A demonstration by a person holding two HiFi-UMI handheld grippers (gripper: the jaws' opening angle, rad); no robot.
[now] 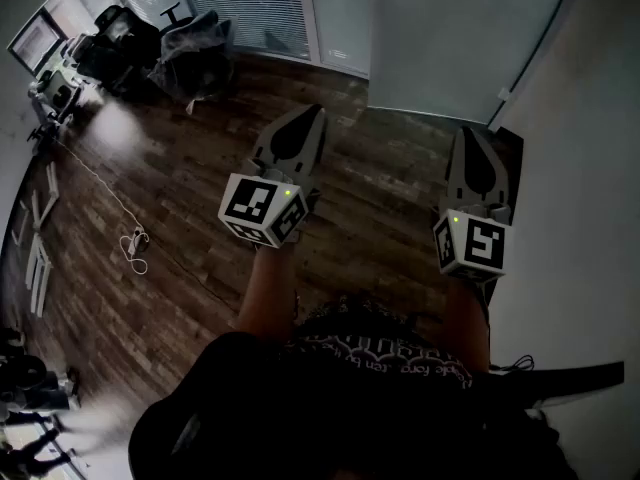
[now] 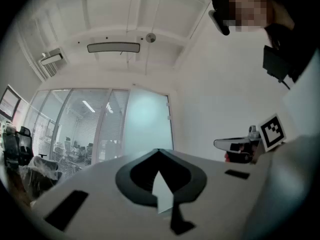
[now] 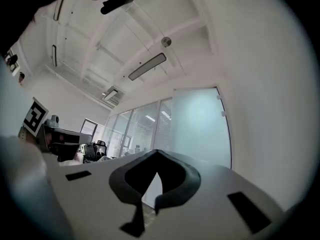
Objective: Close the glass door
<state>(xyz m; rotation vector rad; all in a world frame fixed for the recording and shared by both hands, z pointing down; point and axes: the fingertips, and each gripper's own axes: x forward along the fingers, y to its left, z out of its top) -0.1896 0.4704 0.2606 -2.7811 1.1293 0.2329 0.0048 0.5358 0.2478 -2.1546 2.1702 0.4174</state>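
at the far left a cluster of office chairs point(image 1: 150, 38) stands on the wooden floor point(image 1: 180, 168), with a pale cable point(image 1: 125, 228) trailing across the boards. the left tool point(image 1: 312, 116) is held out over the floor, tipped a little upward. in the left gripper view its 2 jaws meet at the tips with nothing between them — closed and empty. beyond it a glazed partition with blinds point(image 1: 250, 8) runs along the back of the room.

the glass door point(image 1: 450, 38) is the frosted panel ahead and to the right of that tool. it stands upright with its long axis vertical and its bottom edge close over the floor. small fittings point(image 3: 223, 114) sit on its right edge beside the white wall point(image 1: 580, 218), so i judge that the hinge side is on the right and the free edge on the left. i cannot tell whether it is fully shut or ajar, and no handle shows.

the right tool point(image 1: 470, 138) points almost straight at the panel and looks the nearer of the 2, though well short of touching. its jaws are also pressed together on nothing. the coming move likely turns on this — the door lies straight ahead of the right tool, and its free edge falls between the 2 tools, so either could probably press flat against the glass.
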